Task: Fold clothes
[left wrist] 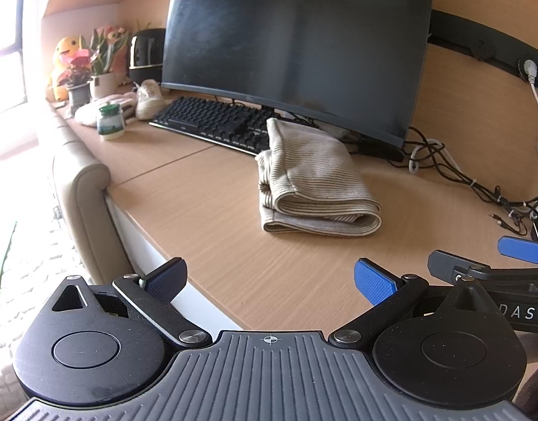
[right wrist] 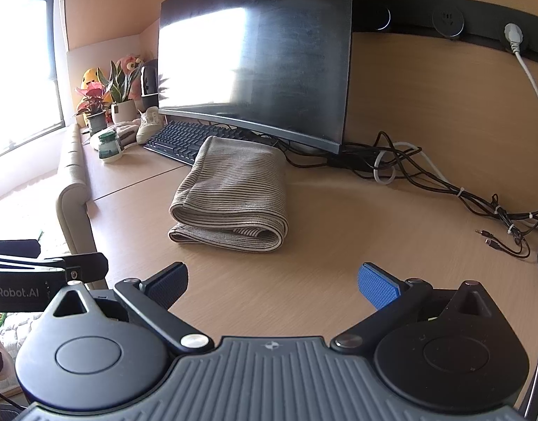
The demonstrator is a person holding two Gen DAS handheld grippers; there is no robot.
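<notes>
Seen from the left wrist, at ten o'clock: a yellow plush toy [left wrist: 63,59], two potted plants [left wrist: 93,70] and a small green-capped white jar [left wrist: 109,121] along the far left edge of the light wooden desk [left wrist: 212,210]. Near the jar, a white sneaker [left wrist: 147,100]. At twelve o'clock, a black keyboard [left wrist: 212,122] under a large dark curved monitor [left wrist: 297,45].

Just right of centre, toward one o'clock: the folded beige ribbed garment [left wrist: 314,182], lying flat on the desk in a thick stack, its far end touching the keyboard's right end, its rolled fold facing the cameras. At three o'clock, a tangle of black and white cables [left wrist: 462,172] trailing along the wall.

Left gripper [left wrist: 270,280] at six o'clock, blue-padded fingers spread wide, holding nothing, hovering over the near desk edge, well apart from the garment. Right gripper [right wrist: 272,282] likewise spread wide and empty, above bare desk near the garment's rolled fold, not touching. From the right wrist, garment [right wrist: 233,196] at twelve o'clock, between the fingers' line and the monitor [right wrist: 254,56].
</notes>
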